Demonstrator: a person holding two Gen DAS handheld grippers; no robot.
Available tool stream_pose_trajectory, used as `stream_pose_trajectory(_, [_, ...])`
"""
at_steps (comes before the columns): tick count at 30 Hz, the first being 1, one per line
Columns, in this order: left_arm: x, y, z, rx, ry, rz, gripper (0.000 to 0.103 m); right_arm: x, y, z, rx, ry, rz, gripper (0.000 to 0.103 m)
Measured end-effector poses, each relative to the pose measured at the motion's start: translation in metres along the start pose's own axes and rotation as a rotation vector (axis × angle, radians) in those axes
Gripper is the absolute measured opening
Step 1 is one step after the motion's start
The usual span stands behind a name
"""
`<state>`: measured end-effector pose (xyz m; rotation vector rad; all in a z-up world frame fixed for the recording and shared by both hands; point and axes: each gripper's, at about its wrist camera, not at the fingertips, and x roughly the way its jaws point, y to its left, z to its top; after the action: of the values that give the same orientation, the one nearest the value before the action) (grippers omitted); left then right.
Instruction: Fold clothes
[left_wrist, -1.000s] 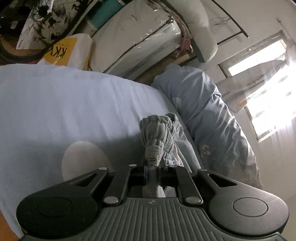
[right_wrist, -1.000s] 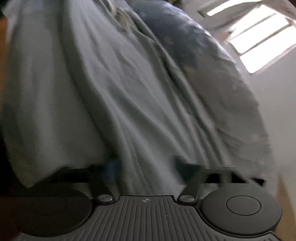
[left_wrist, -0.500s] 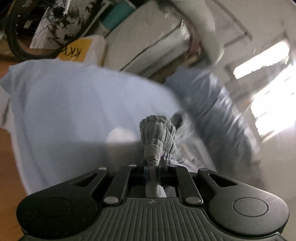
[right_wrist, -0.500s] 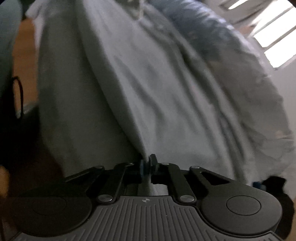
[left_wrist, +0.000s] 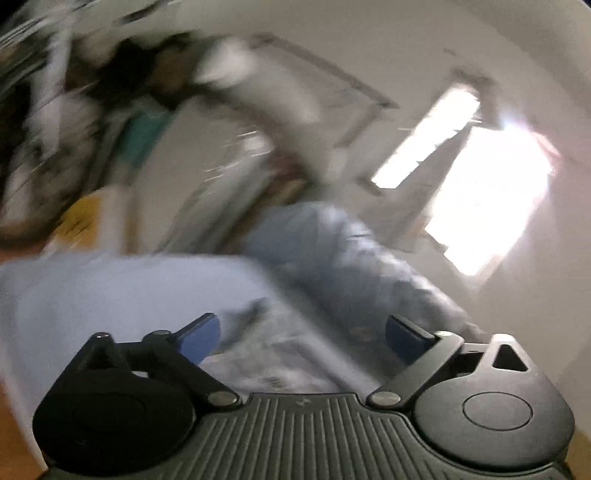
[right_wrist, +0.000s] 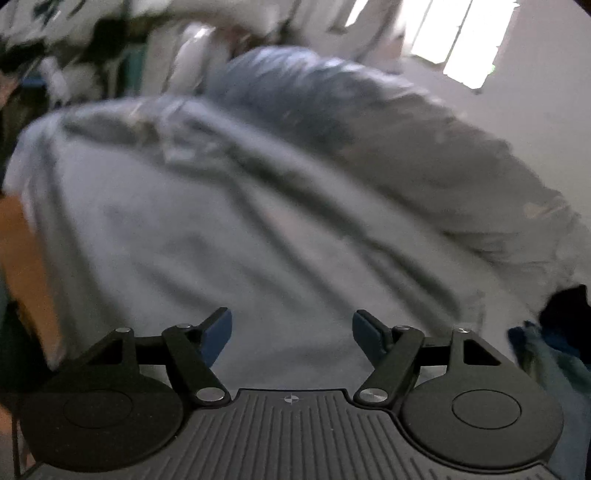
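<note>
Pale grey-blue cotton is what we are working with: a soft, creased pale grey-blue garment (right_wrist: 229, 236) lying spread over the light blue bed sheet (left_wrist: 92, 295), reaching toward the sheet's far edge, where a bulky blue-grey quilt (right_wrist: 369, 122) is heaped. In the left wrist view, part of the garment is lying crumpled just beyond the left gripper (left_wrist: 301, 338). We are opening the left gripper; its blue pads are standing wide apart with nothing gripped between them. We are also opening the right gripper (right_wrist: 291, 330), and its pads are likewise bare, with the cloth lying beyond them rather than pinched. Both views are heavily blurred, so we cannot tell the exact outline of the fold.

We are judging the step in hand as the release that ends one fold. The next move is calling for a fresh pair of grasp points: we are looking for two matching edges or corners of the garment, approaching them with jaws open, and closing on cloth only, not on the sheet beneath.
</note>
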<state>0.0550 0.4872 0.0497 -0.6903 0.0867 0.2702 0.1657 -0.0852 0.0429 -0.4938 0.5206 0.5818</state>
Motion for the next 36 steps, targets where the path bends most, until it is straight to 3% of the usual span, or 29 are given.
stream_pose_trajectory(4, [0.02, -0.091, -0.003, 0.103, -0.012, -0.181, 0.103, -0.002, -0.071, 0.004, 0.116, -0.076, -0.049, 0.084])
stream_pose_trajectory(7, [0.037, -0.15, -0.017, 0.141, -0.007, -0.289, 0.103, 0.001, -0.121, 0.005, 0.182, -0.123, -0.111, 0.084])
stream_pose_trajectory(13, [0.082, -0.228, -0.099, 0.163, 0.074, -0.416, 0.103, 0.034, -0.178, 0.007, 0.24, -0.166, -0.087, 0.086])
stream_pose_trajectory(16, [0.117, -0.243, -0.155, 0.156, 0.14, -0.449, 0.103, 0.056, -0.196, 0.011, 0.237, -0.136, -0.034, 0.086])
stream_pose_trajectory(20, [0.159, -0.231, -0.234, 0.169, 0.231, -0.431, 0.103, 0.098, -0.244, 0.021, 0.379, -0.119, 0.02, 0.086])
stream_pose_trajectory(23, [0.187, -0.227, -0.276, 0.14, 0.386, -0.42, 0.103, 0.146, -0.279, 0.013, 0.489, -0.062, 0.011, 0.086])
stream_pose_trajectory(25, [0.194, -0.241, -0.285, 0.197, 0.41, -0.444, 0.103, 0.186, -0.303, -0.001, 0.53, -0.018, -0.005, 0.086])
stream_pose_trajectory(28, [0.193, -0.255, -0.29, 0.292, 0.367, -0.527, 0.103, 0.243, -0.333, -0.029, 0.586, 0.054, 0.0, 0.086])
stream_pose_trajectory(30, [0.199, -0.256, -0.293, 0.273, 0.363, -0.515, 0.103, 0.277, -0.352, -0.046, 0.645, 0.117, 0.007, 0.086])
stream_pose_trajectory(33, [0.212, -0.253, -0.297, 0.207, 0.376, -0.515, 0.103, 0.31, -0.371, -0.065, 0.695, 0.129, -0.009, 0.086])
stream_pose_trajectory(34, [0.217, -0.251, -0.299, 0.201, 0.38, -0.505, 0.103, 0.317, -0.375, -0.071, 0.708, 0.126, 0.018, 0.075])
stream_pose_trajectory(35, [0.217, -0.254, -0.302, 0.201, 0.387, -0.497, 0.103, 0.323, -0.379, -0.077, 0.722, 0.121, 0.051, 0.033])
stream_pose_trajectory(36, [0.218, -0.254, -0.306, 0.204, 0.395, -0.494, 0.103, 0.328, -0.381, -0.08, 0.734, 0.123, 0.085, 0.014])
